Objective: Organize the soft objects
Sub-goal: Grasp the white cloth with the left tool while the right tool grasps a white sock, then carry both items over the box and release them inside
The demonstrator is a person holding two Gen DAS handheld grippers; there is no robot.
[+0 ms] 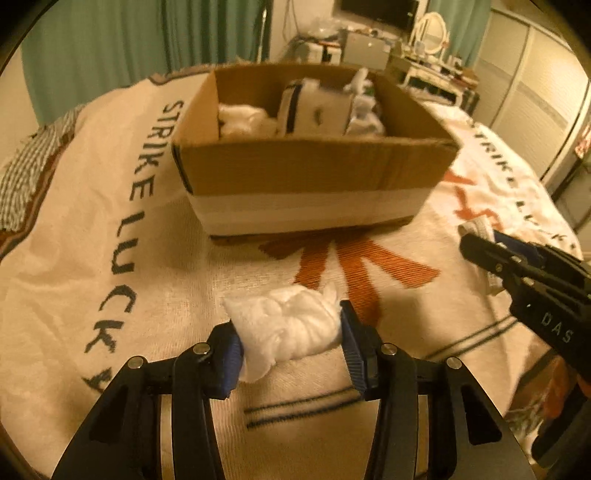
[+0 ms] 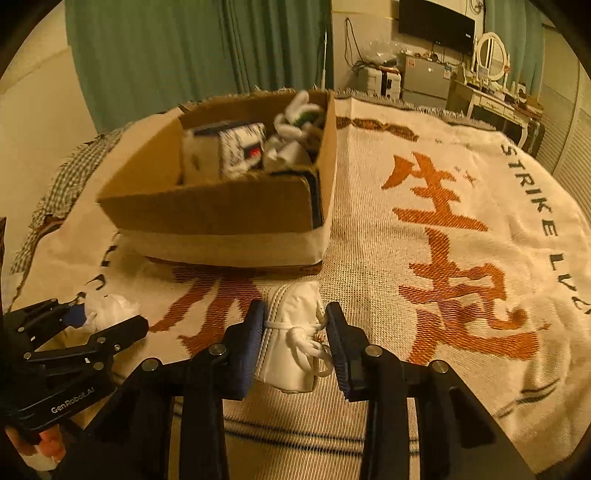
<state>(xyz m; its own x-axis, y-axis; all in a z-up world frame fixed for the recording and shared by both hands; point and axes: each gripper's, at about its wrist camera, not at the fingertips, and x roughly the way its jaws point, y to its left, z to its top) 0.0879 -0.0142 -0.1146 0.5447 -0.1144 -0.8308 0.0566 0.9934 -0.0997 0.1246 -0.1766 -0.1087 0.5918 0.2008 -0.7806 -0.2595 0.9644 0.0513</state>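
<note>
So, landmark = cardboard box [image 1: 295, 162], seen sitting on the cream woven blanket [image 1: 110, 295] w/ orange characters and dark "STRIKE LUCKY" lettering.

Left of box: a checked cloth [image 1: 26, 177] is seen at the blanket's edge, well apart from box.

Near side of box, left-hand part: left gripper [image 1: 291, 343] is seen pinching a fluffy white bundle [image 1: 288, 328]; blue pads pressed into both its ends, bundle bulged out betw. them. Bundle is held near the box's front wall, not touching it; whether it's clear of the blanket can't be told.

Inside box: white soft items are piled – a fluffy white lump [image 1: 240, 122] at the left end, a white item w/ dark trim [image 1: 314, 107] in the middle, more white pieces [image 1: 364, 110] at the right end. Detail is blurred.

Near side of box, right-hand part: right gripper [image 2: 295, 343] is closed on a white pouch w/ drawstring [image 2: 291, 332]; left pad is pressed flat on the fabric, right pad is touching the cord knot side. Pouch is held just in front of the box's front-right corner, not touching it.

Right of box: open blanket only, orange characters showing.

Beyond box: green curtains [image 2: 166, 55], a wall TV [image 2: 436, 22] and a dresser w/ oval mirror [image 2: 491, 55] are seen, well apart.
</note>
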